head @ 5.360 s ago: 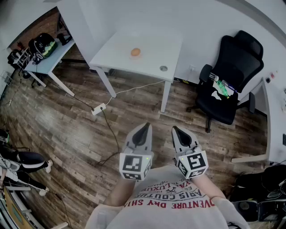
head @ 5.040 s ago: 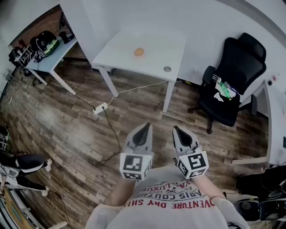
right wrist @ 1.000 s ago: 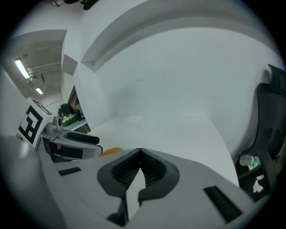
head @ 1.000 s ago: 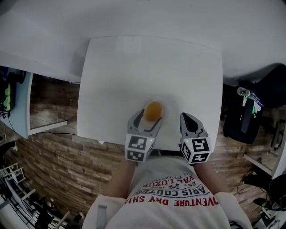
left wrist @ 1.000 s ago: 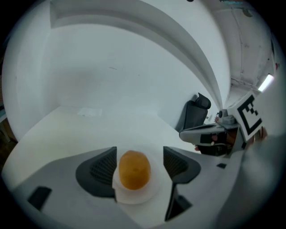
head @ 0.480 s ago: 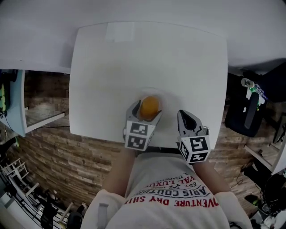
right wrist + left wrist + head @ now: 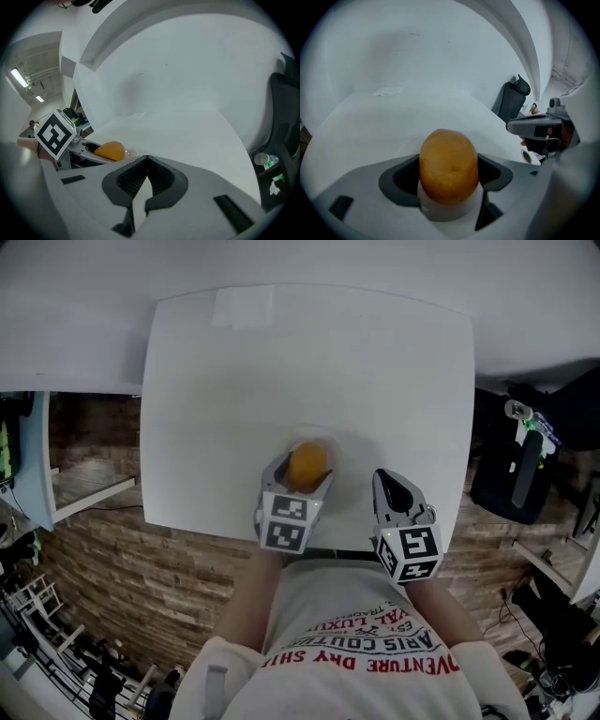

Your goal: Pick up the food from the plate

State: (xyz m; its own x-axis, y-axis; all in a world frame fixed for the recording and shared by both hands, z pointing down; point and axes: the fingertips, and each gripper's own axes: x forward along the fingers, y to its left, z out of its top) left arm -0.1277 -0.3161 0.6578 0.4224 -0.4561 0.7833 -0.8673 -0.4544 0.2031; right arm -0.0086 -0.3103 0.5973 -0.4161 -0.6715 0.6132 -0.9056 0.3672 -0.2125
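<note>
An orange, rounded piece of food [image 7: 307, 465] rests on a small white plate [image 7: 330, 443] near the front edge of the white table [image 7: 281, 362]. My left gripper [image 7: 304, 471] straddles it, and its jaws are closing around it. In the left gripper view the food [image 7: 449, 166] fills the gap between the dark pads [image 7: 401, 180], still seated on the plate [image 7: 440, 213]. My right gripper [image 7: 384, 479] hovers to the right of the plate, shut with nothing in it. The right gripper view shows its tips [image 7: 146, 159] meeting, with the food [image 7: 109, 151] off to the left.
A pale rectangular patch [image 7: 242, 306] lies at the table's far left corner. A black office chair [image 7: 525, 465] stands to the right of the table. Wooden floor [image 7: 94, 549] and a light blue side table [image 7: 19, 456] are at the left. A white wall is behind.
Seconds ago I stood far from the table; I am now at its front edge. Over the last second the left gripper slid forward until the food sat between its jaws. The right gripper stayed shut.
</note>
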